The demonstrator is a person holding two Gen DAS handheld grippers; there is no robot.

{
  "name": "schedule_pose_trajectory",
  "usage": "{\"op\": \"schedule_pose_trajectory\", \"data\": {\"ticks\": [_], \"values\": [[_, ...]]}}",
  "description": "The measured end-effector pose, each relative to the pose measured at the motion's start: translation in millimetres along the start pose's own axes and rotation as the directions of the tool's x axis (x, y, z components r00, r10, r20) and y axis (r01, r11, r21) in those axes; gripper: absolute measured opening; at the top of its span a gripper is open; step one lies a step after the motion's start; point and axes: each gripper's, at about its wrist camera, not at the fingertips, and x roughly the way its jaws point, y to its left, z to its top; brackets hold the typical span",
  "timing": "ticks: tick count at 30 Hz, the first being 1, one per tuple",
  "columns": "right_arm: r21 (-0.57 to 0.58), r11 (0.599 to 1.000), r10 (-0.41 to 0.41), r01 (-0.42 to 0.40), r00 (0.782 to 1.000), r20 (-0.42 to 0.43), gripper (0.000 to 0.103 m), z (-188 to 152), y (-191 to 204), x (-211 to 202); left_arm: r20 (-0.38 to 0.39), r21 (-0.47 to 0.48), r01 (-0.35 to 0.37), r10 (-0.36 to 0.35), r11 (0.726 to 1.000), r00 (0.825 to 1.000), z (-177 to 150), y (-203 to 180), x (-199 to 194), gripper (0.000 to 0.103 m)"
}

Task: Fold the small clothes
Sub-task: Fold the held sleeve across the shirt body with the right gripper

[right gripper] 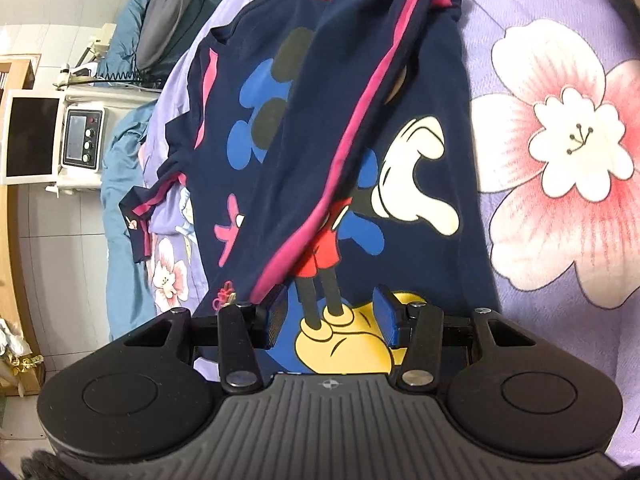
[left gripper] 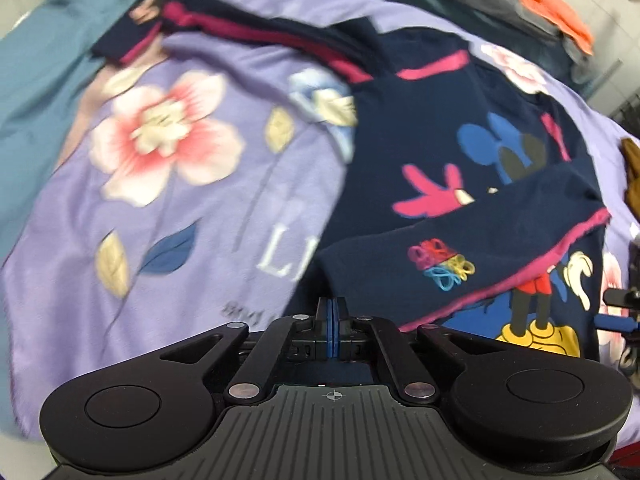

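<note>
A navy child's sweatshirt (left gripper: 472,128) with pink trim and a cartoon mouse print lies on a purple floral blanket (left gripper: 168,208). One sleeve (left gripper: 480,240) is folded across the chest. My left gripper (left gripper: 332,312) has its jaws closed; the sleeve cuff sits right at the tips, and I cannot tell if cloth is pinched. In the right wrist view the sweatshirt (right gripper: 304,128) fills the middle. My right gripper (right gripper: 332,312) is open and empty over the hem by the yellow shoes. The other sleeve (right gripper: 140,216) lies out to the left.
A teal quilt (left gripper: 36,72) borders the blanket (right gripper: 560,160). Orange and grey clothes (left gripper: 556,16) are piled at the far right. The bed edge, a white device (right gripper: 84,136) with a screen and a wooden frame stand at left in the right wrist view.
</note>
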Motion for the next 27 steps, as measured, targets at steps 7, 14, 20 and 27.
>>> {"op": "schedule_pose_trajectory", "data": {"ticks": [7,14,20,27], "values": [[0.003,1.0,0.002,-0.002,1.0,-0.007,0.055,1.3,0.7,1.1,-0.031,-0.055,0.038,-0.039,0.998,0.999,3.8,20.8,11.1,0.044],[0.046,0.999,-0.005,0.005,1.0,-0.004,0.058,-3.1,-8.8,0.8,-0.077,0.076,0.026,-0.02,0.997,0.997,-13.4,-25.8,43.7,0.103],[0.061,0.998,-0.027,0.028,1.0,-0.008,0.058,-7.4,-17.0,-1.5,-0.04,0.094,-0.031,0.035,0.995,0.999,-20.6,-39.2,54.5,0.053],[0.064,0.998,-0.03,0.028,0.999,0.019,0.06,-3.2,-19.1,-9.9,-0.018,0.032,0.04,-0.04,0.999,0.999,-23.0,-14.6,7.3,0.037]]}}
